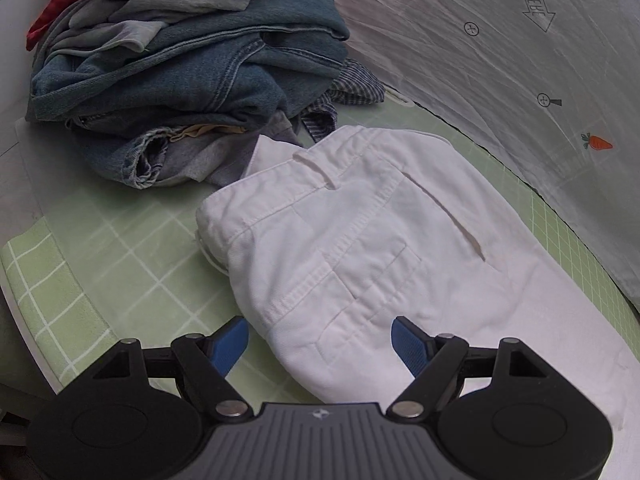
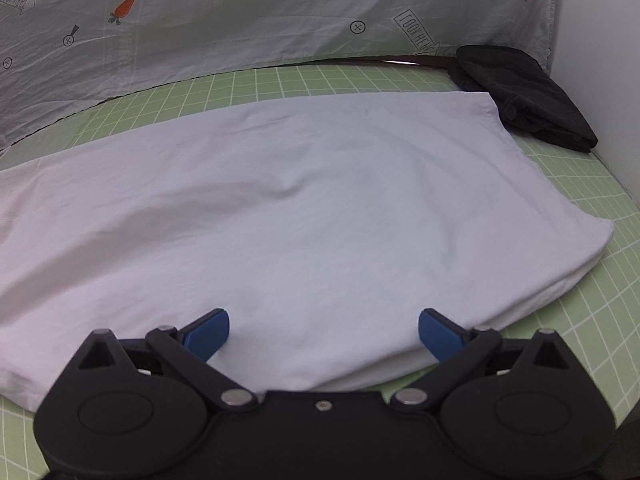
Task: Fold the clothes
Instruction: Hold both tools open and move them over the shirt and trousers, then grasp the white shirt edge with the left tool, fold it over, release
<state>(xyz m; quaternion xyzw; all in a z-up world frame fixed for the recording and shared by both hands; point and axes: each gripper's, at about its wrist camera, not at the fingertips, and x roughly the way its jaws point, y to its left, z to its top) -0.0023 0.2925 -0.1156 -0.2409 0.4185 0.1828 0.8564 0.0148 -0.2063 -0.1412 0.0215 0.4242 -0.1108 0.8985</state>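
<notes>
White trousers (image 1: 360,224) lie flat on the green gridded mat (image 1: 132,256), waistband and pocket end toward the clothes pile. My left gripper (image 1: 320,340) hovers open over the waist end, its blue pads apart with nothing between them. In the right wrist view the trousers' legs (image 2: 280,208) stretch across the mat (image 2: 580,312), folded over lengthwise. My right gripper (image 2: 324,330) is open above the near edge of the leg fabric, holding nothing.
A heap of unfolded clothes (image 1: 192,68), mostly denim with a red piece on top and a checked shirt beneath, sits at the mat's far left. A folded black garment (image 2: 528,96) lies at the far right corner. A printed grey sheet (image 2: 260,12) hangs behind the mat.
</notes>
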